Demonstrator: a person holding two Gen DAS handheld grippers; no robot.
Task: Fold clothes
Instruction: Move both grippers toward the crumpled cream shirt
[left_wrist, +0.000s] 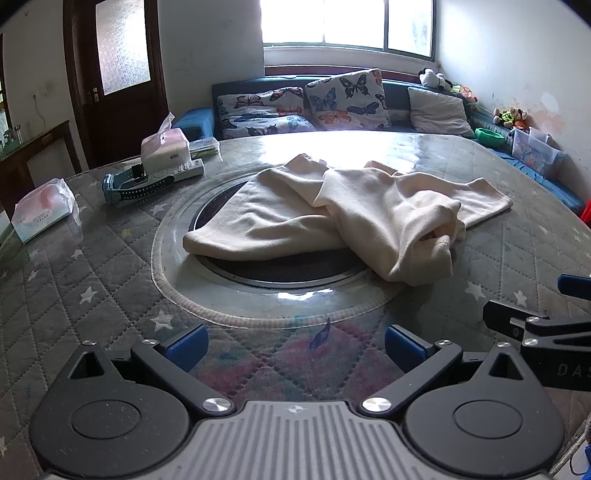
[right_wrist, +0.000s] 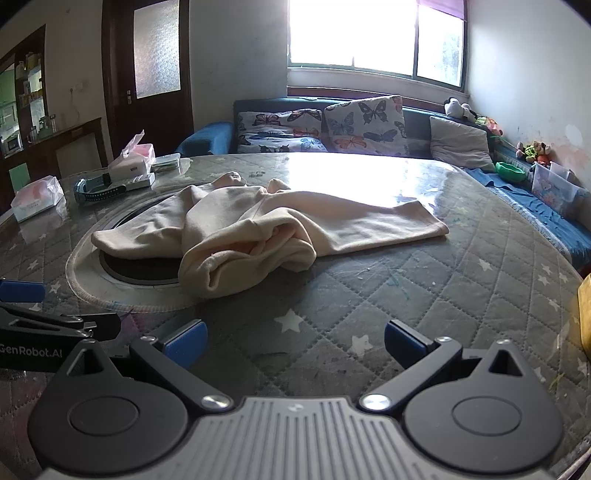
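Observation:
A cream garment (left_wrist: 343, 210) lies crumpled in the middle of the round quilted table (left_wrist: 92, 273), partly over a dark round inset. It also shows in the right wrist view (right_wrist: 258, 229), bunched at its near side, one part stretched out to the right. My left gripper (left_wrist: 295, 347) is open and empty, low over the table's near edge, short of the garment. My right gripper (right_wrist: 295, 345) is open and empty, also short of the garment. Each gripper shows at the edge of the other's view.
Two tissue packs (left_wrist: 44, 210) (left_wrist: 164, 147), a remote and a blue-black device (left_wrist: 136, 184) sit at the table's far left. A sofa with butterfly pillows (left_wrist: 347, 96) stands behind the table. A yellow object (right_wrist: 583, 317) is at the right edge.

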